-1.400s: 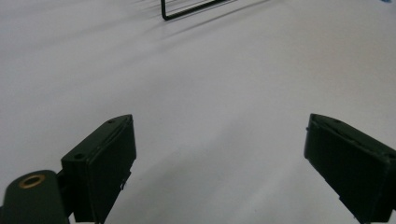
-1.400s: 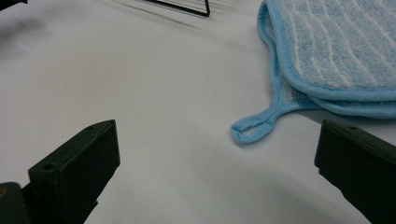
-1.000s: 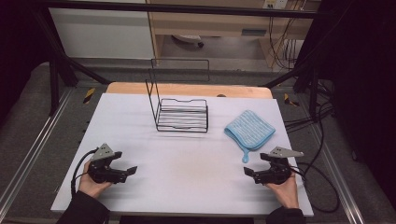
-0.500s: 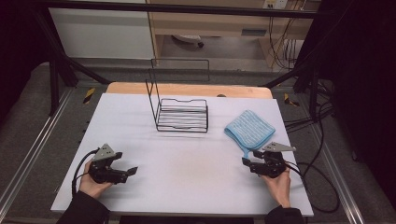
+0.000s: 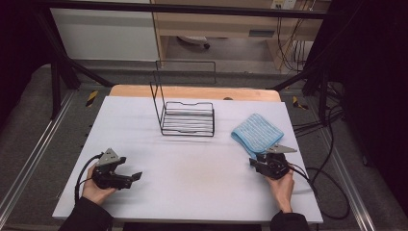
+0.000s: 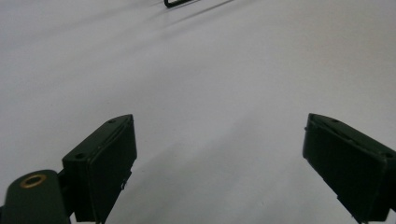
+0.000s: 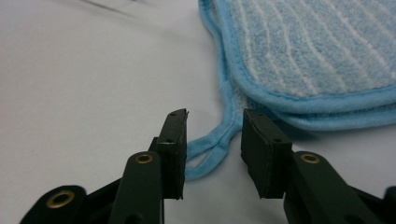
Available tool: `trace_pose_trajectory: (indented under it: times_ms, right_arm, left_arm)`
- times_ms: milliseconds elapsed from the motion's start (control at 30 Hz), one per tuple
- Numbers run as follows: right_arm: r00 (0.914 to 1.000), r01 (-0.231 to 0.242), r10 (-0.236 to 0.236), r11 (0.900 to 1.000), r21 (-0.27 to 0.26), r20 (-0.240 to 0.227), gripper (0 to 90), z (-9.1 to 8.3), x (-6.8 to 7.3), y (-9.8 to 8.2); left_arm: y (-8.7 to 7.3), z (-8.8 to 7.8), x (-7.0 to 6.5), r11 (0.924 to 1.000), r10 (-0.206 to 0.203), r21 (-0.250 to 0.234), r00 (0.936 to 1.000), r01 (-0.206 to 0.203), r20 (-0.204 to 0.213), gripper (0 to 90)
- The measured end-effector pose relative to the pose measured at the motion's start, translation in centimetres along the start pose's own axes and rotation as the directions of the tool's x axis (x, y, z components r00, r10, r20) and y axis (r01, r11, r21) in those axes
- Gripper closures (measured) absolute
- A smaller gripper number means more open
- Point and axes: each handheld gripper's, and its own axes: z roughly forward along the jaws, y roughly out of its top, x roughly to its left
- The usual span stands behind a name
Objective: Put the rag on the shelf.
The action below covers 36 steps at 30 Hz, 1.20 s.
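Table evenly lit, surroundings dark; close-ups soft, slightly blurred.

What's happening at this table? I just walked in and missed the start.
A person holds a gripper in each hand. The right gripper has just been closing its jaws around the hanging loop of a folded blue cloth, pads not yet pressing it. The left gripper rests open on the white table. A black wire rack stands behind.
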Motion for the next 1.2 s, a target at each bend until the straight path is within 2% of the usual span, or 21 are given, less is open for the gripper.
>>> trace_pose_trajectory:
  times_ms: [133, 367, 533, 600, 633, 733, 833, 967, 1067, 1200]
  right_arm:
    - [1.0000, -0.005, 0.005, 1.000, 0.024, 0.005, 68.5, 0.6, -0.1, 0.3]
    - [0.9989, -0.035, 0.034, 0.999, 0.032, 0.033, 78.5, 0.7, -0.2, 0.4]
    - [0.9985, -0.045, 0.044, 0.998, 0.043, 0.031, 84.6, 0.6, -0.1, 0.6]
    - [0.9988, -0.042, 0.041, 0.999, 0.035, 0.026, 89.5, 0.3, -0.1, 0.7]
    - [0.9984, -0.055, 0.054, 0.998, 0.025, 0.018, 90.0, 0.2, 0.0, 0.8]
    - [0.9986, -0.054, 0.054, 0.998, 0.030, 0.003, 90.0, 0.0, 0.1, 0.8]
    - [0.9993, -0.037, 0.036, 0.999, 0.039, 0.010, 89.5, 0.1, 0.3, 0.8]
    - [0.9999, -0.014, 0.014, 1.000, 0.003, 0.009, 79.4, 0.0, 0.4, 1.1]
    - [0.9996, 0.004, -0.005, 1.000, 0.028, 0.029, 74.0, 0.5, 0.2, 1.1]
    - [0.9991, 0.013, -0.014, 1.000, 0.021, 0.039, 71.5, 1.3, 0.2, 1.2]
  left_arm:
    - [0.0, 0.0, 0.0, 1.0000, 0.002, -0.002, 1.0000, -0.002, 0.002, 10.0]
    - [0.0, 0.1, -0.1, 1.0000, 0.003, 0.002, 1.0000, -0.003, 0.001, 10.2]
    - [0.1, 0.0, -0.1, 1.0000, 0.006, 0.001, 1.0000, -0.006, -0.001, 10.3]
    - [0.1, 0.0, -0.1, 1.0000, 0.008, 0.002, 1.0000, -0.008, -0.003, 10.3]
    - [0.1, 0.0, -0.1, 1.0000, 0.010, 0.001, 0.9999, -0.010, -0.004, 10.3]
    - [0.0, 0.0, -0.1, 1.0000, 0.008, 0.001, 0.9999, -0.008, -0.006, 10.3]
    - [0.0, 0.0, -0.1, 1.0000, 0.009, 0.001, 0.9999, -0.009, -0.007, 10.3]
    - [0.1, 0.1, -0.1, 0.9999, 0.012, 0.003, 0.9999, -0.012, -0.007, 10.3]
    - [0.1, 0.1, -0.2, 0.9999, 0.014, 0.006, 0.9999, -0.014, -0.008, 10.3]
    - [0.1, 0.1, -0.1, 0.9999, 0.014, 0.004, 0.9999, -0.014, -0.009, 10.3]
